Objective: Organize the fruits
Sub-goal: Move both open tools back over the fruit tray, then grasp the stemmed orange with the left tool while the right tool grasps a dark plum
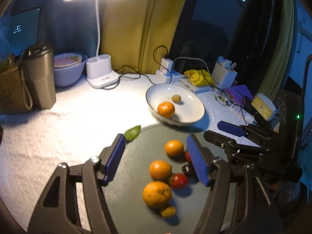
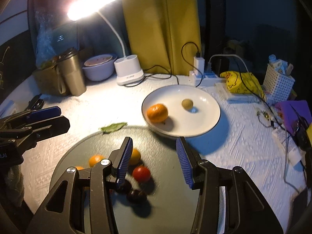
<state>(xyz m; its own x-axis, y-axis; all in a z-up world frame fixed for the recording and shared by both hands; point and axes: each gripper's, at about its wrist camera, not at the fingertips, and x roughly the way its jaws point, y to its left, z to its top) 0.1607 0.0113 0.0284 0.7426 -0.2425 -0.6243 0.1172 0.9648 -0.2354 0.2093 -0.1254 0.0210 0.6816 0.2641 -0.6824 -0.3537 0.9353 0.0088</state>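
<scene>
A round grey tray [image 1: 134,177] holds three oranges [image 1: 160,169], a small yellow fruit [image 1: 168,211], a red tomato [image 1: 179,180] and a dark fruit [image 1: 186,169]. My left gripper [image 1: 155,138] hovers open over them, with nothing between its blue pads. Beyond the tray a white plate [image 1: 192,108] carries one orange [image 1: 166,109] and a small greenish-brown fruit [image 1: 176,98]. In the right wrist view my right gripper [image 2: 154,142] is open above the tray [image 2: 78,146], over the tomato [image 2: 141,173] and two dark fruits [image 2: 136,195]. The plate [image 2: 204,119] lies just ahead.
A green leaf [image 1: 133,132] lies at the tray's far edge. A lit desk lamp [image 1: 102,74], a metal tumbler [image 1: 40,76] and stacked bowls [image 1: 68,68] stand at the back. A power strip with cables [image 2: 202,74], a yellow bag [image 2: 241,81] and a white basket [image 2: 277,81] crowd the right.
</scene>
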